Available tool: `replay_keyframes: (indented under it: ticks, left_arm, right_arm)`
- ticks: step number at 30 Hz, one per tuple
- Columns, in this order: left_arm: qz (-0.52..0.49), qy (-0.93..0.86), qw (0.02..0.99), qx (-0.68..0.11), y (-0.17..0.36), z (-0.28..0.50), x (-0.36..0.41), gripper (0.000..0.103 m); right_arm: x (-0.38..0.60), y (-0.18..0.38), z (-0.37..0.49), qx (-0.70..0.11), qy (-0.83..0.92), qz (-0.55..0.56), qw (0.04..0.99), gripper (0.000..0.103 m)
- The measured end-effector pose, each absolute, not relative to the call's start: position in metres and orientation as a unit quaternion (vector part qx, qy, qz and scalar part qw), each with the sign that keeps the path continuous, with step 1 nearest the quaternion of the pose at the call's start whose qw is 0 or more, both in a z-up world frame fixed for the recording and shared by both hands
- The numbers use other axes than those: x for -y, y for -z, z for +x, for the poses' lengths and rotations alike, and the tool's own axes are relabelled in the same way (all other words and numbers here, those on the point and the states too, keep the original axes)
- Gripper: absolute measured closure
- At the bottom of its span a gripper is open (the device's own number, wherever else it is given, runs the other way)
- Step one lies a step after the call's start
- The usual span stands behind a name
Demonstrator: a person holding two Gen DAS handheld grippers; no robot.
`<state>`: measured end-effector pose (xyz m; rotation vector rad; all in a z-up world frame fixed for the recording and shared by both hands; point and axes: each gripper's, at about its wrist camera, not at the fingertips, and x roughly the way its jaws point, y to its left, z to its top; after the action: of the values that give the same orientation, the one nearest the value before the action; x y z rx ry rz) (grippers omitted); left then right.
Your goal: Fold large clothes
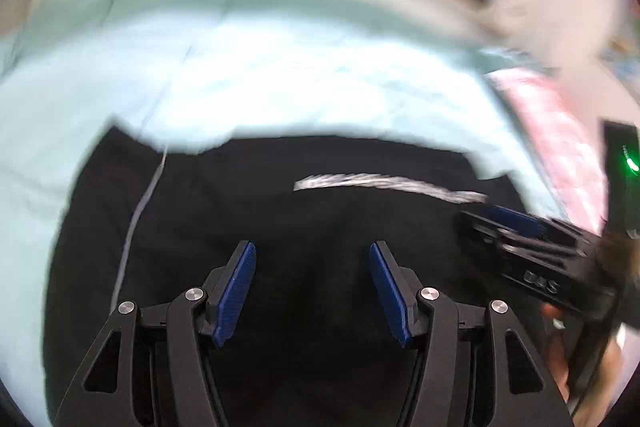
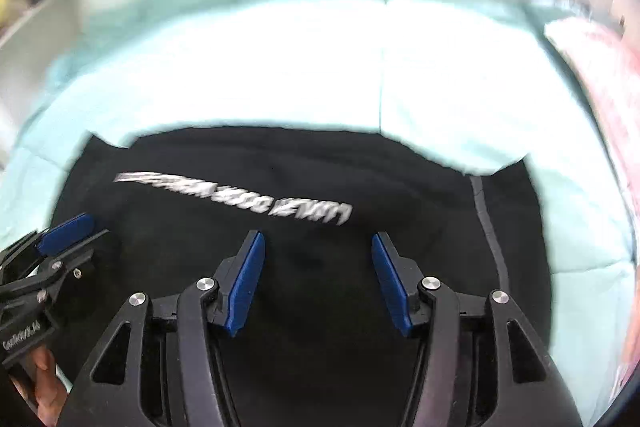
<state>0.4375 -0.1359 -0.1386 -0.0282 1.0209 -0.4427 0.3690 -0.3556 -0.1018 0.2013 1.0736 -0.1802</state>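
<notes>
My left tongs (image 1: 312,291) stand wide, blue pads apart with nothing between them, poised over the left part of the large black fabric garment (image 1: 280,227), which lies spread flat on the pale mint bedsheet (image 1: 280,75). To their right, my right tongs (image 2: 318,283) are just as wide and empty, over the garment's right part.

I judge the step in hand to be reaching for an edge to start a fold. To do it well, I should bring both tongs down to the same hem or side seam, well apart from each other, pinch only the top layers I mean to move, and lift evenly so the cloth carries over without bunching. Both frames are smeared by motion, so I would settle before closing.

The left wrist view shows a thin grey seam line (image 1: 140,211) down the garment's left side, and the other tool at its right edge. The right wrist view gives the white printed lettering (image 2: 240,199) across the cloth more fully, though too blurred to read, plus a grey seam (image 2: 490,235) on the right and a pink patterned cloth (image 2: 616,115) beyond the sheet.
</notes>
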Motion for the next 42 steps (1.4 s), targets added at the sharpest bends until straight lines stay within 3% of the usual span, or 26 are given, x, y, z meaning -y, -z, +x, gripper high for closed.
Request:
replay_keyframes:
  ticks: [3,7,16,25,32,38,42]
  left_arm:
    - [0.062,0.185,0.847,-0.494,0.169,0.451,0.158,0.04]
    - [0.053,0.181,0.85,-0.492,0.175,0.453,0.155,0.039]
    - [0.026,0.261,0.874,-0.41,0.098,0.404,0.077,0.039]
    - [-0.003,0.226,0.885,-0.408,0.067,0.402,-0.021,0.03]
    - [-0.09,0.238,0.84,-0.479,0.126,0.434,-0.056,0.03]
    - [-0.162,0.264,0.801,-0.512,0.185,0.463,-0.057,0.03]
    - [-0.186,0.288,0.76,-0.552,0.219,0.476,-0.048,0.03]
  right_arm:
    - [0.362,0.141,0.382,-0.545,0.09,0.112,0.826,0.031]
    - [0.359,0.145,0.374,-0.529,0.091,0.116,0.836,0.031]
    - [0.392,0.076,0.273,-0.466,0.044,0.133,0.873,0.029]
    - [0.469,0.058,0.234,-0.465,0.062,0.138,0.872,0.026]
    - [0.487,0.088,0.216,-0.491,0.07,0.152,0.855,0.025]
    - [0.517,0.131,0.214,-0.497,0.063,0.218,0.838,0.025]
    - [0.536,0.158,0.214,-0.488,0.024,0.29,0.823,0.019]
